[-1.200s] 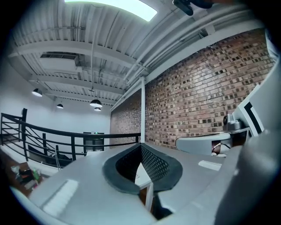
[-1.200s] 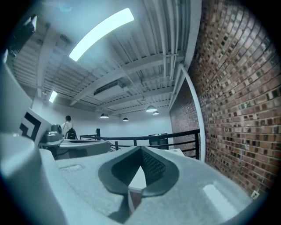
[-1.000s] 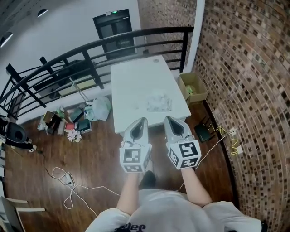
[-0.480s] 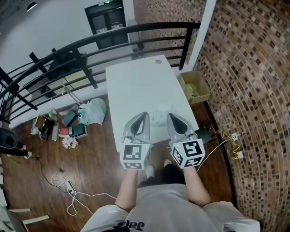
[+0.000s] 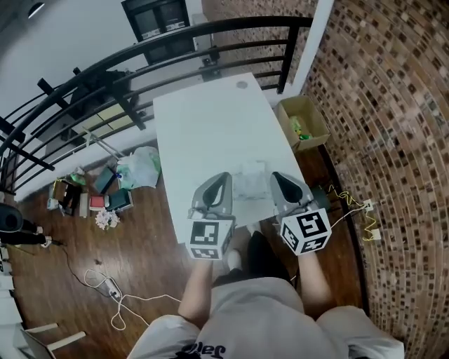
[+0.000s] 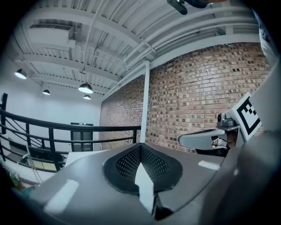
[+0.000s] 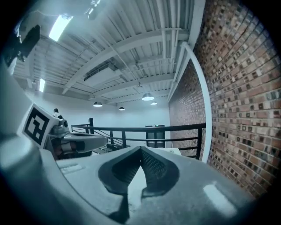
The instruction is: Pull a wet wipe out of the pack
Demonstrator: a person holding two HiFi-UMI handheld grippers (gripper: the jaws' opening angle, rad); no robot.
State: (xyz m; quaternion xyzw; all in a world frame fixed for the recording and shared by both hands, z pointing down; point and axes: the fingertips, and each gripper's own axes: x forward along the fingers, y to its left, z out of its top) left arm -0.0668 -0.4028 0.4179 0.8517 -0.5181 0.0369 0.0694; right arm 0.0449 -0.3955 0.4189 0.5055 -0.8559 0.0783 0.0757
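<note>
1. Head view: the wet wipe pack (image 5: 250, 184) was seen lying on the white table (image 5: 203, 119), between the left gripper (image 5: 222, 178) and the right gripper (image 5: 276, 177).
2. Both grippers' jaws were seen closed, with nothing gripped.

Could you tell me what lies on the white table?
A wipe pack near the front, a round mark at the far end; left tongs and right tongs cover patches beside the pack.

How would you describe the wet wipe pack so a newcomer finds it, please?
Find the white table by the black railing. At its near edge, between the left gripper and the right gripper, lies the wet wipe pack, the only crinkled packet there.
</note>
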